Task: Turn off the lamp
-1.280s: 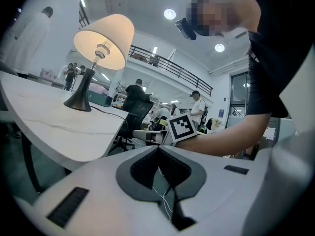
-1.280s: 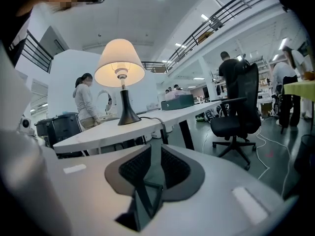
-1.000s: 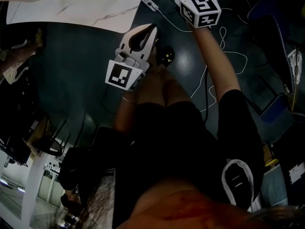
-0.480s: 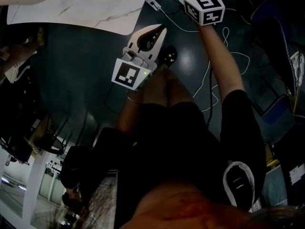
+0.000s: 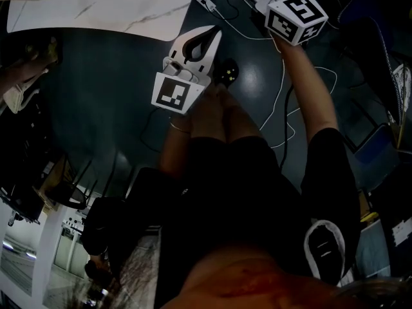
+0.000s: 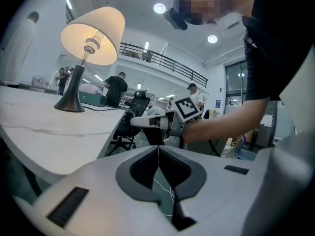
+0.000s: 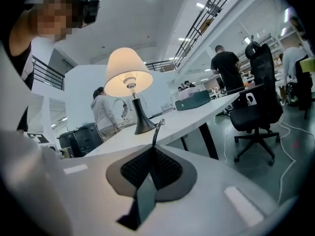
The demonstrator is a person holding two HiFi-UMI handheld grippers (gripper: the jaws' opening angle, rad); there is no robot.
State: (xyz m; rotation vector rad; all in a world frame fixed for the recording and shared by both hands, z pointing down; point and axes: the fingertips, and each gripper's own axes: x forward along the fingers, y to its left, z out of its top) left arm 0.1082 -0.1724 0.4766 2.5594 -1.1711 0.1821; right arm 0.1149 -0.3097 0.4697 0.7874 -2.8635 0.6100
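The lamp (image 6: 92, 36) stands lit on the white marble table (image 6: 44, 132), with a cream shade and a dark cone base; it also shows as the lamp (image 7: 129, 73) in the right gripper view. My right gripper (image 7: 153, 149) is shut on a thin dark cord (image 7: 157, 128) that sticks up out of its pads. From the left gripper view, the right gripper (image 6: 140, 122) hangs beside the table's edge. My left gripper (image 6: 158, 149) is shut with nothing between its pads, and in the head view the left gripper (image 5: 209, 34) sits just off the table's corner (image 5: 96, 8).
White cables (image 5: 283, 102) loop over the dark floor under my right arm. A black office chair (image 7: 258, 90) stands past the table's end. Another chair (image 6: 135, 107) and several people stand behind the table. My own legs fill the lower head view.
In the head view my right gripper's marker cube has moved to the right and turned a little. The left gripper has shifted slightly right and rolled a bit.
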